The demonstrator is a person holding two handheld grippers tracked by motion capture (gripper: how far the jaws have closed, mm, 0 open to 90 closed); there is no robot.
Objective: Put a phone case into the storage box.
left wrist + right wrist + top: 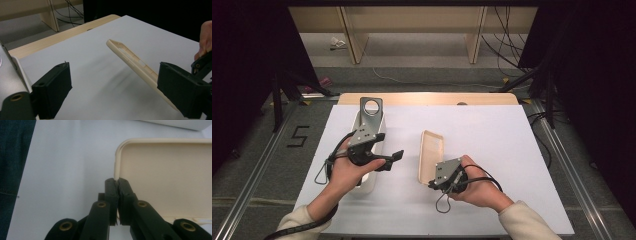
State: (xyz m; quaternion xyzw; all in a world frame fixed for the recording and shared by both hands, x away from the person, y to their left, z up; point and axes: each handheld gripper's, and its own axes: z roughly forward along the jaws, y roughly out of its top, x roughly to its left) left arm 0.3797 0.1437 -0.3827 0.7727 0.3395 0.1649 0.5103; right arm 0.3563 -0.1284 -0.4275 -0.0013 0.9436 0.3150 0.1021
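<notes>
Cream lid [431, 155] is held tilted, one long edge raised off the white table sheet [492, 145], with the right gripper [446, 186] clamped on its near rim. In the right gripper view the two jaws pinch the thin rim [116, 173] at their very tips, nearly closed, with the lid's hollow face just beyond and to one side of them. The left gripper [113, 93] holds nothing: its jaws stand wide apart, and the lid [135, 62] slants across just ahead of its far jaw, not touching. Beside and beneath that left hand [347, 172] lies a white tray [371, 182].

Risk, as judged: the purchase is shallow and on an edge only, so the lid could pivot or slip free if the hand twists. Should the left gripper approach carelessly, its jaw may strike the raised edge and knock the lid from the pinch.
</notes>
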